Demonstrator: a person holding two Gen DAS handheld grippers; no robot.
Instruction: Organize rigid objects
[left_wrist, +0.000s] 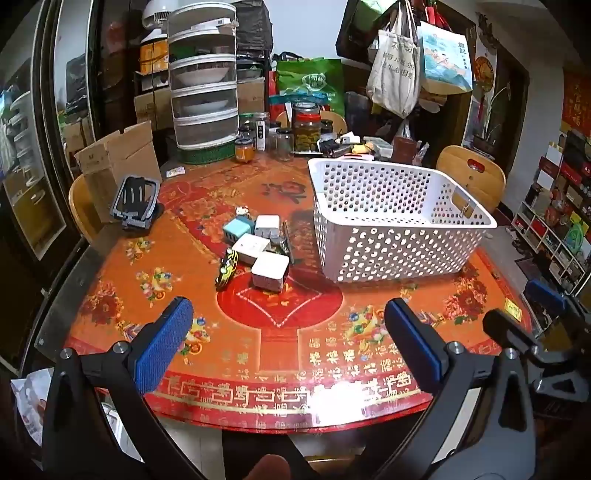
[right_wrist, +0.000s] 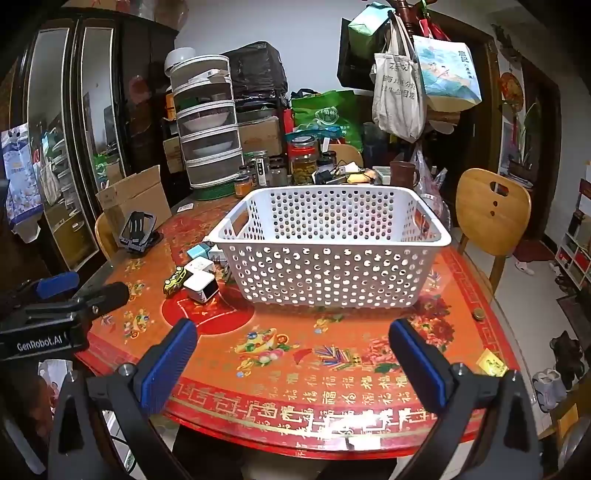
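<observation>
Left wrist view: both tools spread wide, nothing held

I see the left gripper (left_wrist: 288, 332) and right gripper (right_wrist: 293, 354) fingers released above the worktop (left_wrist: 314, 369). White charger cubes (left_wrist: 258, 243) and a toy car (left_wrist: 226, 267) cluster just beside the empty white basket (right_wrist: 332, 266).

A home dining room: round table (left_wrist: 332, 369) (festive red cloth), pickle jars (left_wrist: 306, 127), hanging tote bags (left_wrist: 393, 74).

1. Your black left gripper with blue textured pads (left_wrist: 288, 339) tilts downward, jaws spread wide, nothing between them.
2. Your matching right gripper (right_wrist: 293, 360), at its 3 o'clock, is likewise wide and empty.
</observation>
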